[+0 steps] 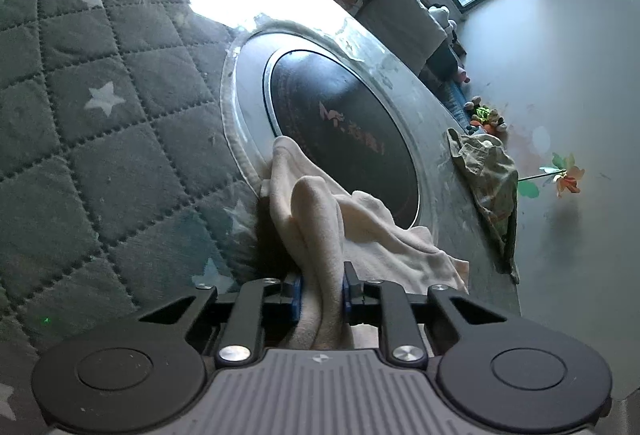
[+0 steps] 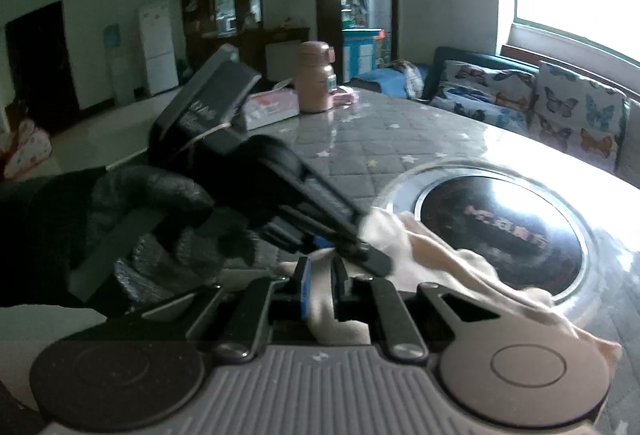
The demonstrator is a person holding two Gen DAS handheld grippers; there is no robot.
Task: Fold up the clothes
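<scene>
One cream-coloured soft cloth garment point(image 1: 320, 231), bunched at the rim of one round dark glass hob point(image 1: 344, 139) sunk in the grey quilted star-print table cover point(image 1: 100, 83). Pinched twice: left gripper point(image 1: 322, 293) nearly closed on one fold, right gripper point(image 2: 320, 289) nearly closed on another. One black-gloved hand point(image 2: 132, 219). One crumpled olive garment point(image 1: 486, 171) at the table edge. One pink bottle point(image 2: 316, 75), two butterfly cushions point(image 2: 576, 115).

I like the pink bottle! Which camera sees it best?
The right wrist view. The pink bottle stands upright there on the far side of the table, in plain sight beside a box. The left wrist view does not show it at all.
</scene>
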